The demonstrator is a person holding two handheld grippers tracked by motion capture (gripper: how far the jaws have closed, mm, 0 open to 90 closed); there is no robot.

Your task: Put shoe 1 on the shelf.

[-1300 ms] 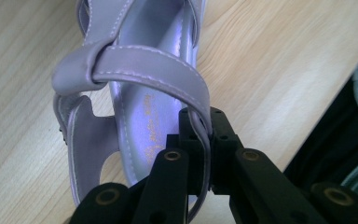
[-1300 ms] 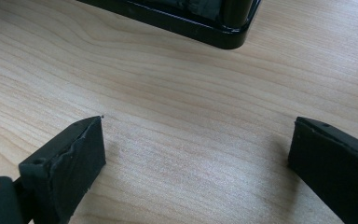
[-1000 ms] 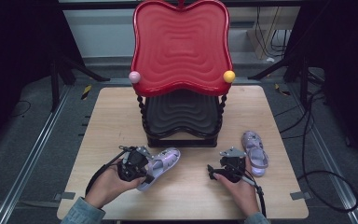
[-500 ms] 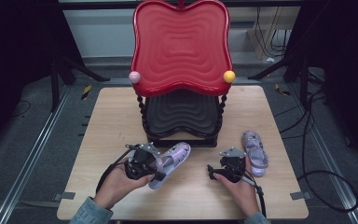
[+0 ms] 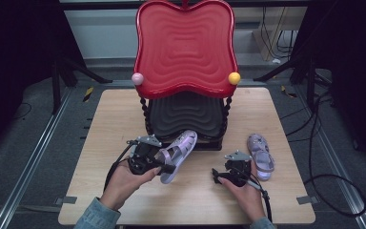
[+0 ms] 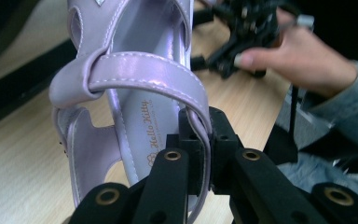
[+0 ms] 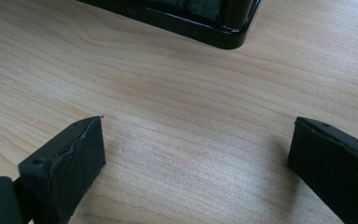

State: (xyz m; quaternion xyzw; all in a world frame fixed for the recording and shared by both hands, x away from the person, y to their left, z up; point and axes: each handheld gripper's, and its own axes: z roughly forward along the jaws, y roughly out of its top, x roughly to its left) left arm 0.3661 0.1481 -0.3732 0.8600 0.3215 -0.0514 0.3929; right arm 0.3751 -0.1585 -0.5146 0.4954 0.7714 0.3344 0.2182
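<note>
My left gripper (image 5: 167, 167) is shut on the heel strap of a lilac sandal (image 5: 178, 151), which hangs off the table with its toe toward the black lower shelf (image 5: 186, 114) of the red-topped rack (image 5: 185, 45). In the left gripper view the jaws pinch the sandal (image 6: 135, 88) at its back strap. A second lilac sandal (image 5: 260, 154) lies flat on the table at the right. Just left of it my right gripper (image 5: 215, 174) rests low over the wood, open; between its fingertips (image 7: 65, 163) is bare table.
The wooden table (image 5: 100, 124) carries the rack at its middle back; a pink ball (image 5: 137, 78) and a yellow ball (image 5: 234, 78) sit on the red shelf's corners. The rack's black base (image 7: 191, 18) lies just ahead of the right gripper. Cables trail on the floor at the right.
My left gripper has lifted the sandal off the table and carried it right and forward, toward the rack's lower shelf. The right gripper and the other sandal have stayed put.
</note>
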